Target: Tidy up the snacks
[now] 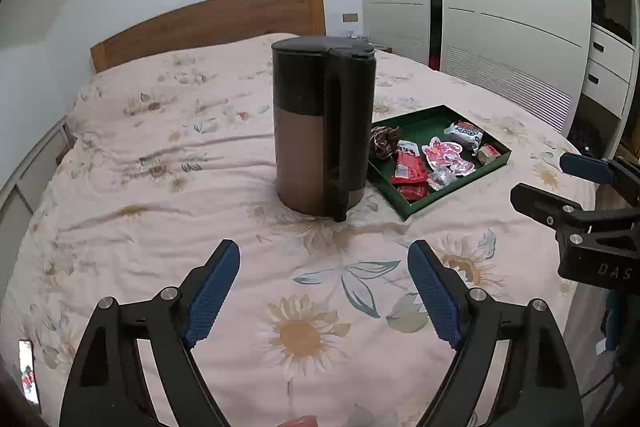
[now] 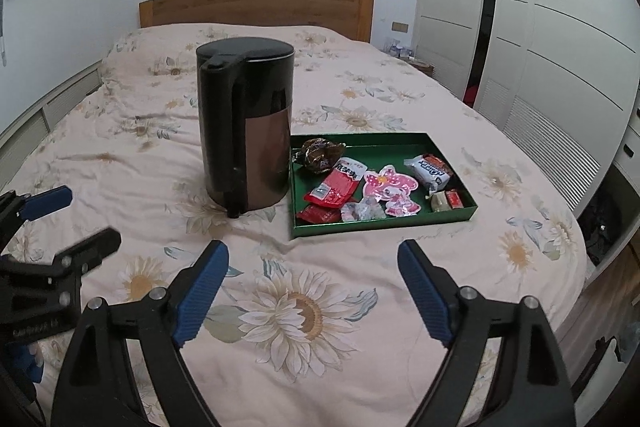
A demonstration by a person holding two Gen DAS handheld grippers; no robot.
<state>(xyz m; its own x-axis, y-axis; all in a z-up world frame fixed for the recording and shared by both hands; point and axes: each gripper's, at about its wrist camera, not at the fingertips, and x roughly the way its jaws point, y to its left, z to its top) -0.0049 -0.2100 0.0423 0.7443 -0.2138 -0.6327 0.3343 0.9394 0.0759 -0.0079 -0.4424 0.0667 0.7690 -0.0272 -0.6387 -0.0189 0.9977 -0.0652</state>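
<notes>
Both sets of jaws stand wide with nothing between them: the left gripper (image 1: 324,293) and the right gripper (image 2: 314,291) hover side by side over the floral bed (image 2: 280,307), short of the kettle (image 2: 246,131). The kettle stands upright on the bed, handle toward the grippers. Just right of the kettle lies the green tray (image 2: 380,223), touching or nearly touching its base. In the tray are the snacks: red packets (image 2: 334,189) nearest the kettle, a pink packet (image 2: 394,193) mid-tray, a white packet (image 2: 430,171) farthest from it.
</notes>
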